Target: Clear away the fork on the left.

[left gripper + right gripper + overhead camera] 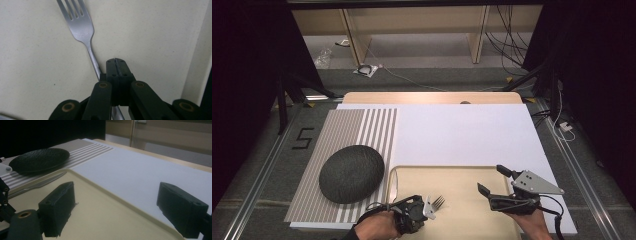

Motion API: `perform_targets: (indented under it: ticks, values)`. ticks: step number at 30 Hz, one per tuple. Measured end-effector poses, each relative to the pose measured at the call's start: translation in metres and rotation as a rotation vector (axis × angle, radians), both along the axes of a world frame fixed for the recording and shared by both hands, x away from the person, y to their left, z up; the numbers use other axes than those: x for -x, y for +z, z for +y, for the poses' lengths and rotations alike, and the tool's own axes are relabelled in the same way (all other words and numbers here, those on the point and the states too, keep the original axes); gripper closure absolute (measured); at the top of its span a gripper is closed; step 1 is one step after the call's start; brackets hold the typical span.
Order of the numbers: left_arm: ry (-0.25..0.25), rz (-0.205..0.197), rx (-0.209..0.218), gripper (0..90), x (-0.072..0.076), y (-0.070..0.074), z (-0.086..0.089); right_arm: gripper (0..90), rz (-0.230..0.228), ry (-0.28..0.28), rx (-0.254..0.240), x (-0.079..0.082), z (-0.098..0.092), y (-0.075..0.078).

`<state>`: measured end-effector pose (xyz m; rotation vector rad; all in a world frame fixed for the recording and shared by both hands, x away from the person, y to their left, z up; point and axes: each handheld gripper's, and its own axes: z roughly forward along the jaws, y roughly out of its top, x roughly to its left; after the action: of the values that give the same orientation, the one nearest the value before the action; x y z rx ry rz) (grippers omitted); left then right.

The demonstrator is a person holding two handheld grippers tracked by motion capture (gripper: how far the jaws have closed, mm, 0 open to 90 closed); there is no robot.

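Note:
A steel fork lies with its tines pointing away over the cream tray. My left gripper is shut, and the fork's handle runs in under its jaws and comes out behind them. From above, the fork sticks out of the left gripper at the tray's near left. My right gripper hovers over the tray's right side. It stands wide open with nothing between its fingers.
A dark textured plate rests on a striped mat left of the tray. A knife lies along the tray's left rim. A white sheet covers the table beyond the tray.

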<state>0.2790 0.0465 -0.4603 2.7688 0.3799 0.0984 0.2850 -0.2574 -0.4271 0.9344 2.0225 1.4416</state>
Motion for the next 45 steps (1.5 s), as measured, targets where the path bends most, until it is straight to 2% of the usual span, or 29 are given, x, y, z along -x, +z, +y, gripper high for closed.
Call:
perform_targets:
  ticks: [6,19,45]
  values:
    - [0.029,-0.008,0.012,89.3,-0.005,-0.001,0.005,15.9,0.0,0.001,0.0,0.0,0.0,0.0]
    - [0.067,-0.024,0.001,89.3,-0.012,-0.001,0.016,15.9,0.0,0.001,-0.001,0.0,0.0,0.0]
    - [0.139,-0.02,0.012,89.3,-0.024,-0.001,0.041,15.9,0.0,0.002,-0.001,0.0,0.0,0.0]
